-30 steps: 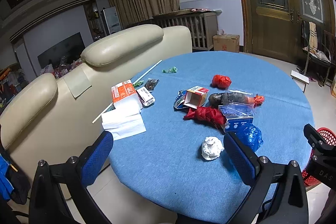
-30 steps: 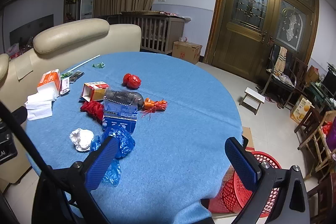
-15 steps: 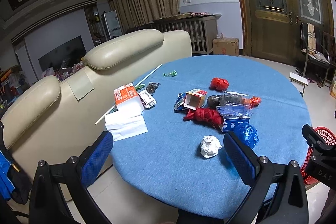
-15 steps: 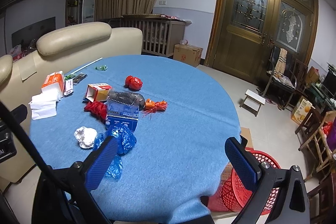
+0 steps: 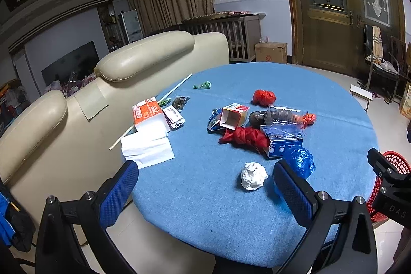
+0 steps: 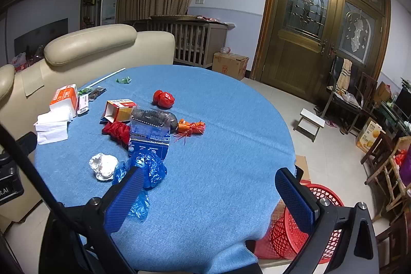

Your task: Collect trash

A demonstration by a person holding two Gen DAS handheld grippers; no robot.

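Trash lies scattered on a round blue table. Nearest is a crumpled white paper ball, with a blue plastic bag beside it. Behind them are a red bag, a blue box under clear plastic, an open carton and a red ball. My left gripper hangs open over the near table edge, the paper ball just beyond its fingers. My right gripper is open too, with nothing between its pads. A red mesh basket stands on the floor at the right.
A cream sofa presses against the table's left side. White tissues with an orange pack, a thin white stick and small wrappers lie at the table's left. A white stool, chairs and a cardboard box stand on the tiled floor.
Both grippers have pulled back from the table, so the trash sits smaller and further off in both views. Nothing on the table has moved; both stay open.
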